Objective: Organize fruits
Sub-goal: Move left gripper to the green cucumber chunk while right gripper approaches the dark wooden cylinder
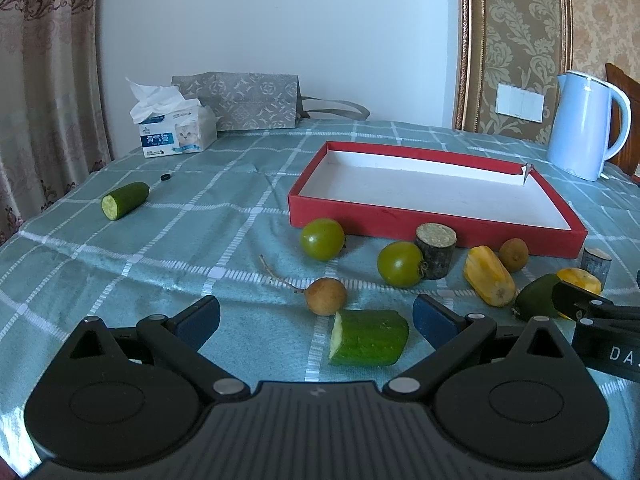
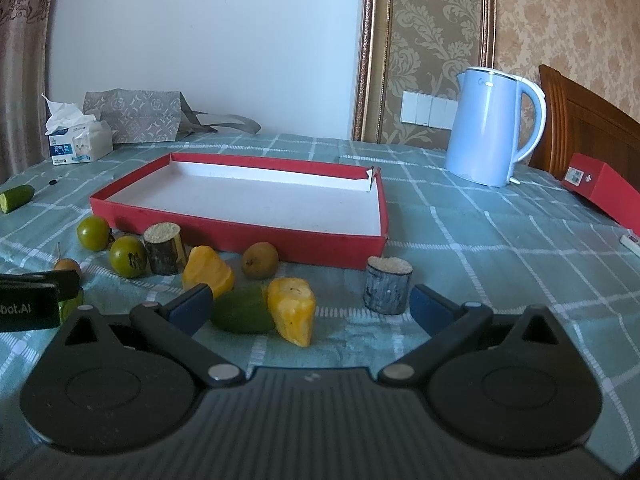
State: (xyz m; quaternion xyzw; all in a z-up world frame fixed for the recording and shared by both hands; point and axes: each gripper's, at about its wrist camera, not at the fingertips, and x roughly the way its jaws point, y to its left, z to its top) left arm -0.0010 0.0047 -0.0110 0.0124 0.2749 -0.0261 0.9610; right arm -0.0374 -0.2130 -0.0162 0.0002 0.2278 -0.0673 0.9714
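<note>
- Fruits lie loose on the checked cloth in front of the shallow red tray (image 1: 436,229) — none inside it.
- Left gripper (image 1: 316,318) hovers low, jaws spread wide, a cut cucumber chunk (image 1: 368,338) between them, ungrasped.
- Round brown longan (image 1: 326,296) and two smooth green fruits (image 1: 322,239) sit just beyond.
- Right gripper (image 2: 310,306) is likewise released, around a green fruit (image 2: 242,314) touching a bumpy yellow piece (image 2: 294,310).
</note>
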